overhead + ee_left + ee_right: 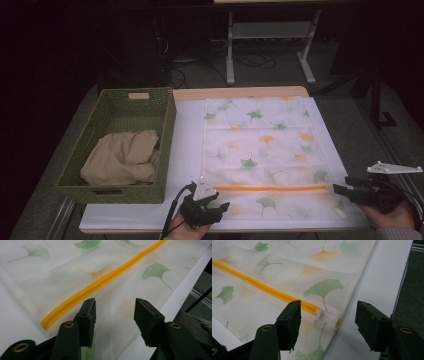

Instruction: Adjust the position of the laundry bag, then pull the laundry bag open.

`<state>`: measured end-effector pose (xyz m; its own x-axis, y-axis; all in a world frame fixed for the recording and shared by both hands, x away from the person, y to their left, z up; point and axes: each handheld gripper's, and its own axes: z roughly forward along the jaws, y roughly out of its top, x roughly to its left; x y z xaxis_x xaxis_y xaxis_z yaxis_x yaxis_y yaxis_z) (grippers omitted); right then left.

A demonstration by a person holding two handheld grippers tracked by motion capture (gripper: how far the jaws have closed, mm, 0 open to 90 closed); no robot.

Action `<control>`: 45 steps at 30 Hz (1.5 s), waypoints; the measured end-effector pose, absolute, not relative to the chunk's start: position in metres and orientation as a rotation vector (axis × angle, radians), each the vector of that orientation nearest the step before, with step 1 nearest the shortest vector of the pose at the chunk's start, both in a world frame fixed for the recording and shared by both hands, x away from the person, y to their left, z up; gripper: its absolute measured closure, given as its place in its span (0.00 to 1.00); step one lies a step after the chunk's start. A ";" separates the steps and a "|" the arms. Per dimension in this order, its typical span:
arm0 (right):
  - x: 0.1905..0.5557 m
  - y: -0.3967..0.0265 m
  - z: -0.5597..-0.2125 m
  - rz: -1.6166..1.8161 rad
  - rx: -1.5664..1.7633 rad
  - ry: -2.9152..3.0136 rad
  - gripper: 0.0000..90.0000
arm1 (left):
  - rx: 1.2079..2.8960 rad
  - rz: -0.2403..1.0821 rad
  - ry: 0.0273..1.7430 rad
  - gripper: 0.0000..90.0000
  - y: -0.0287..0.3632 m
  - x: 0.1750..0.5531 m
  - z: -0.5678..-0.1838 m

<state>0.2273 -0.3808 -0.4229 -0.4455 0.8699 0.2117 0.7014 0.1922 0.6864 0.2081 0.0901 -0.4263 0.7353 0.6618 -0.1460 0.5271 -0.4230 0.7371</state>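
Note:
A white zip pouch [260,150] printed with green and orange ginkgo leaves lies flat on the white table cover [187,150]. An orange zipper [272,188] runs across its near end. My left gripper [222,206] hovers at the pouch's near left corner, jaws open and empty. In the left gripper view the left gripper [115,308] stands over the fabric just past the zipper [100,286]. My right gripper [341,184] is open at the near right corner. In the right gripper view the right gripper [328,308] brackets the white zipper pull [325,319] without touching it.
A green woven basket [169,135] stands at the left of the table, holding a crumpled beige cloth [122,157]. The table's right edge [397,290] runs close beside the pouch. A metal stand [270,45] is on the dark floor behind.

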 end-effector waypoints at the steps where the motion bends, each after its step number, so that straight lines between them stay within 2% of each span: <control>1: 0.227 -0.381 -0.423 1.097 1.512 2.243 0.41 | 2.114 0.200 0.891 0.55 0.088 0.209 -0.426; 13: 0.230 -0.382 -0.424 1.100 1.522 2.249 0.40 | 2.105 0.134 0.859 0.44 0.063 0.222 -0.419; 38: 0.238 -0.375 -0.425 1.101 1.496 2.289 0.35 | 2.102 0.048 0.777 0.40 0.006 0.243 -0.409; 45: 0.234 -0.384 -0.423 1.126 1.516 2.249 0.34 | 2.126 0.004 0.737 0.38 -0.013 0.249 -0.406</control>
